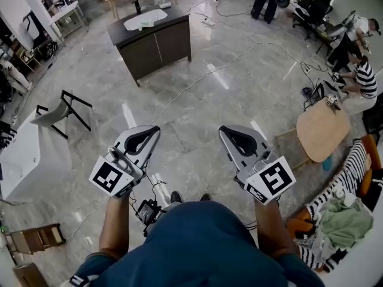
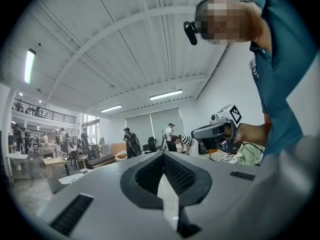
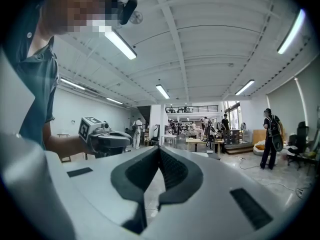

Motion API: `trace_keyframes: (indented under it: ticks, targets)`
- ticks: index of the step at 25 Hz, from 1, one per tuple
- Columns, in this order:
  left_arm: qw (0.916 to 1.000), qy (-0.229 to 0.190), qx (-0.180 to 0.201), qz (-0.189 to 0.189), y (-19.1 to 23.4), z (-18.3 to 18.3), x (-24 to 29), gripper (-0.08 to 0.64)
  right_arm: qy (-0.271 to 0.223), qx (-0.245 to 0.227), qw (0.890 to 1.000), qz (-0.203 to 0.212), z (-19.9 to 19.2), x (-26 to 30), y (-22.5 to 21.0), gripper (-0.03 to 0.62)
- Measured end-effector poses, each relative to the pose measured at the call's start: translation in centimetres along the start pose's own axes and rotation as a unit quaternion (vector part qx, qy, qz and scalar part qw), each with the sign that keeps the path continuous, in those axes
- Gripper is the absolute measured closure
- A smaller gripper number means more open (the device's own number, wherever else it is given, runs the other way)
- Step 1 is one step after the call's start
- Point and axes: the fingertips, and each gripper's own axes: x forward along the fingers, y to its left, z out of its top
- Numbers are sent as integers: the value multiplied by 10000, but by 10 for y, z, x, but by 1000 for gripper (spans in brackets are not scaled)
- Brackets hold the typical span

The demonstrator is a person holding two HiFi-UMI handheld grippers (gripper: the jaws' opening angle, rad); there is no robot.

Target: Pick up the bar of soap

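- Grey plastic jaws of the left gripper (image 1: 155,128) are pressed together with nothing between them. The gripper is held level, out in front of the person, over the bare stone floor (image 1: 197,100).
- At the right, the right gripper (image 1: 223,130) is held the same way: jaws pressed together, nothing pinched, level over the same floor, well apart from its partner.
- No bar of soap can be made out in any view, neither on the floor nor between any jaws, so its place cannot be told.
- The step in hand is judged to be the very start: the soap has not yet been found, and no reach has begun.
- The likeliest carrier is judged to be the dark cabinet (image 1: 152,40) beyond the grippers, with a white basin (image 1: 145,18) set into its top. What lies on that top is too small to be read.
- Left of the cabinet a toppled chair (image 1: 63,109) lies on the floor, and far right a round wooden table (image 1: 322,130) is seen. Nothing like soap is seen on the table or by the chair.
- For the next move, the soap must first be brought into view, then one gripper carried to it and its jaws spread before any closing.
- Which way the soap points and how its long axis runs cannot be told. Both would have to be read first, so that the jaws can be set across its short side.
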Motion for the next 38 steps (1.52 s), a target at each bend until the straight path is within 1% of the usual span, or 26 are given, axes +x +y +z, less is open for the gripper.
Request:
trace_keyframes:
  ticks: [4, 7, 11, 18, 22, 25, 29, 35, 38]
  targets:
    - [10000, 4, 61, 66, -4, 2, 19, 558, -40, -90, 9999, 46, -1, -6, -20, 577]
    - [10000, 18, 64, 28, -5, 4, 29, 558, -55, -40, 10000, 32, -2, -8, -30, 577]
    - [10000, 63, 27, -13, 5, 1, 41, 558, -34, -5, 10000, -5, -7, -2, -43, 578]
    - [9998, 31, -38, -174, 43, -7, 69, 558, 29, 29, 9999, -157, -9, 29, -70, 577]
    - [9994, -196, 2, -270, 71, -5, 80, 558, 65, -30, 9997, -231, -8, 53, -81, 577]
    - [9992, -124, -49, -372, 94, -9, 85, 558, 93, -41, 9995, -306, -7, 75, -89, 577]
    - [9987, -174, -64, -469, 127, -12, 90, 558, 112, -112, 9989, -432, -4, 106, -99, 577]
    - [9983, -246, -143, -509, 161, -22, 99, 558, 200, -105, 9987, -452, -9, 139, -110, 577]
    - [9985, -236, -164, -475, 174, -26, 111, 558, 216, -90, 9988, -426, -11, 149, -125, 577]
